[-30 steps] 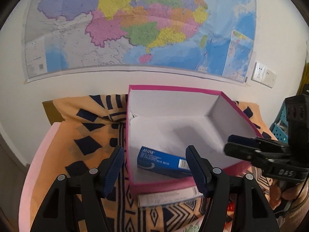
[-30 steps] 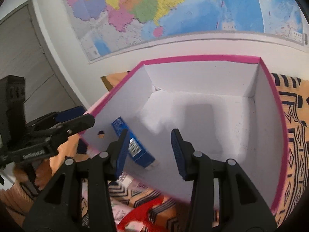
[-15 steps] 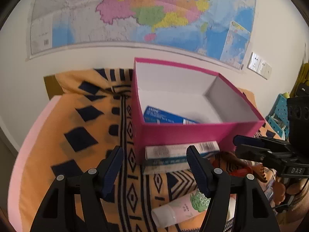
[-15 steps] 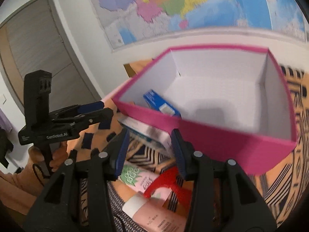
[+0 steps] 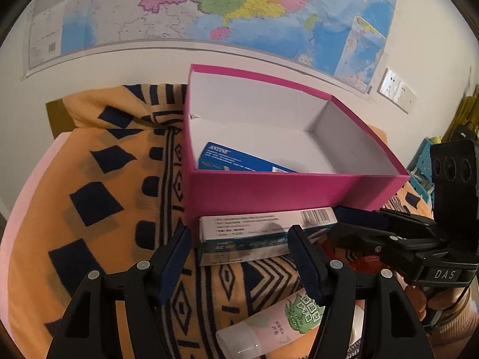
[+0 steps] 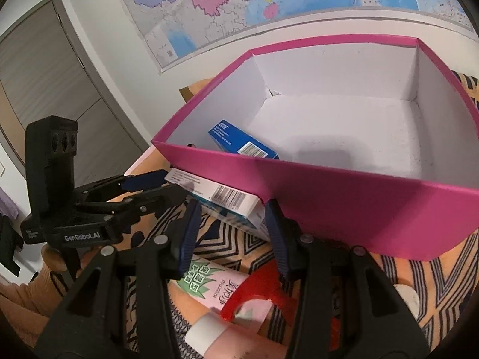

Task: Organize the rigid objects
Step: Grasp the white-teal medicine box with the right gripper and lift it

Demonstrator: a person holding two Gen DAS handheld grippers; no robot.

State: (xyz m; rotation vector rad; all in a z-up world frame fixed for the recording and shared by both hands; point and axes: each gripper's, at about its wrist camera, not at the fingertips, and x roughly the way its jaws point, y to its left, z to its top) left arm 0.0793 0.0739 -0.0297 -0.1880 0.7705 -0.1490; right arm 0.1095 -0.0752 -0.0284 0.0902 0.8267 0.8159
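Both grippers had dropped and pulled back since the earlier frames, when they looked down into the pink box; now they faced its near wall from outside. Left gripper stood with its jaws parted and nothing between the pads. Just beyond its tips lay the white carton, stacked on a second carton and pushed against the foot of the box's near wall, its long axis running across the jaws' opening rather than along it. That carton looked wider than the gap, so a grip would likely need wider jaws or a turn toward its short side. Right gripper was also open and empty, angled down, its tips at the barcoded end of the same carton; it seemed about as near as the left. Nearer the person, on the patterned cloth, lay a pink tube and a red item. Inside the box, by its left wall, rested a blue carton.
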